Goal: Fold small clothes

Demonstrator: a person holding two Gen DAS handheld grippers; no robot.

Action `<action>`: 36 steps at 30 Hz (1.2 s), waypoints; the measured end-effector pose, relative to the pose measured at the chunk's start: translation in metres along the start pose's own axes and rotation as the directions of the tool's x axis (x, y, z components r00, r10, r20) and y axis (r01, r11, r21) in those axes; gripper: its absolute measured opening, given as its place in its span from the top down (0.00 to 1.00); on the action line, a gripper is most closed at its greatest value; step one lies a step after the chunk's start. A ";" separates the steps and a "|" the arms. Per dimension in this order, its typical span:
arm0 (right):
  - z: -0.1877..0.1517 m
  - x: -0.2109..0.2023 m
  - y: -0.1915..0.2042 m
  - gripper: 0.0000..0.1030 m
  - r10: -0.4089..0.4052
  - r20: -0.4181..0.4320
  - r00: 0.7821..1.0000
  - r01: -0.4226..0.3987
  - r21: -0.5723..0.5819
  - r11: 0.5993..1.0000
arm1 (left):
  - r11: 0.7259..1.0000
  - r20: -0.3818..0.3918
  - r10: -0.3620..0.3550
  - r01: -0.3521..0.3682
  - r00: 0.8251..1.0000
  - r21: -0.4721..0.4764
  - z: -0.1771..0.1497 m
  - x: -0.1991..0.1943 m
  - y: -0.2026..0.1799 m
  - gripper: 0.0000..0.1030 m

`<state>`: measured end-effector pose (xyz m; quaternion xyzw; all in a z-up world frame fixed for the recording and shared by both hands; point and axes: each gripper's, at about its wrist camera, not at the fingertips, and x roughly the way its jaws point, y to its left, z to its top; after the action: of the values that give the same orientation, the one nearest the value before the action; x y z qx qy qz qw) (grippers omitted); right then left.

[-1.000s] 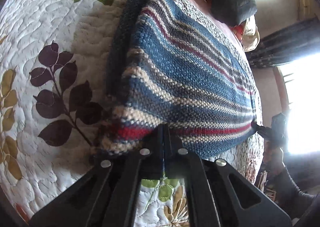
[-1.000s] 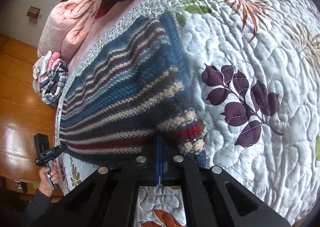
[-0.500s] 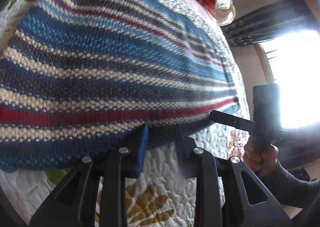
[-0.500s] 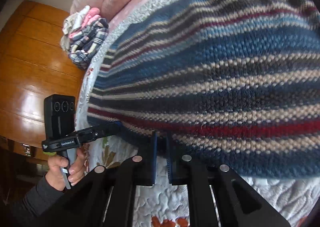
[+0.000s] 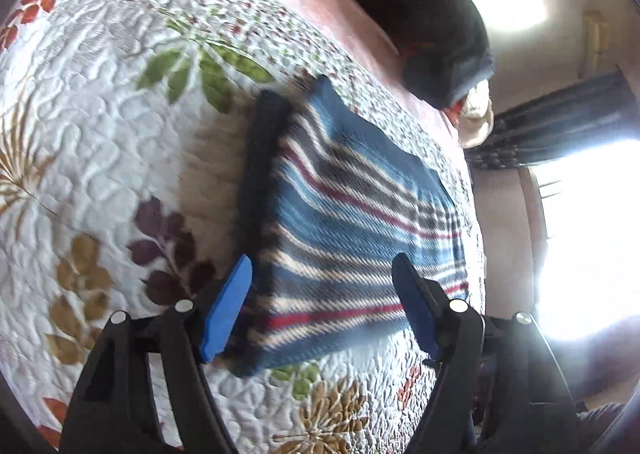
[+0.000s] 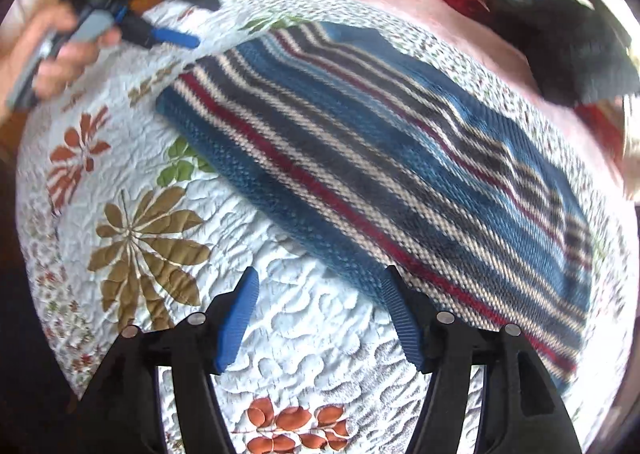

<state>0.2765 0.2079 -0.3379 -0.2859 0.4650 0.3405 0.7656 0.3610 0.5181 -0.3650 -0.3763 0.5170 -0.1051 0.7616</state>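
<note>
Both tongs spread wide, nothing held. Left gripper (image 5: 322, 306) hangs just above the near edge of the blue knitted garment with cream, red and dark stripes (image 5: 352, 230); its left pad sits off the garment's left fold, its right pad over the striped panel. Right gripper (image 6: 318, 314) hovers over bare floral quilted bedspread (image 6: 312, 358), garment edge just ahead and to the right of its right pad.

Step in hand, as I judge it: release finished, next fold or smoothing to come. To do it well: take each near corner through all layers, lift evenly, carry across so edges meet, and avoid catching the quilt underneath.

Garment: lies flat on the bedspread, roughly rectangular, thick chunky knit, a doubled dark band along its left side. Motion blur hides the finer detail. Looks limp and heavy; should drape without springing back.
</note>
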 end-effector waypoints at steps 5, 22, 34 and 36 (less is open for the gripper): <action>0.034 0.017 0.066 0.38 -0.051 0.026 0.998 0.054 -0.114 0.992 | 0.999 -0.081 0.023 -0.026 0.996 -0.034 0.040 0.026 0.021 0.28; 0.086 0.061 0.111 0.38 -0.034 0.083 0.996 0.046 -0.156 0.987 | 0.997 -0.115 -0.074 0.069 0.991 -0.045 0.094 0.084 0.030 0.30; 0.085 0.080 0.132 0.34 -0.133 0.120 0.984 0.155 -0.205 0.966 | 0.996 -0.145 -0.093 0.092 0.985 -0.015 0.113 0.091 0.027 0.30; 0.087 0.081 0.138 0.33 -0.156 0.142 0.978 0.184 -0.216 0.959 | 0.995 -0.152 -0.096 0.095 0.984 -0.013 0.114 0.093 0.024 0.31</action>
<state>0.2402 0.3773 -0.3931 -0.3891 0.3482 0.3414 0.7816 0.4956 0.5373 -0.4265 -0.3937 0.5552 -0.1685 0.7130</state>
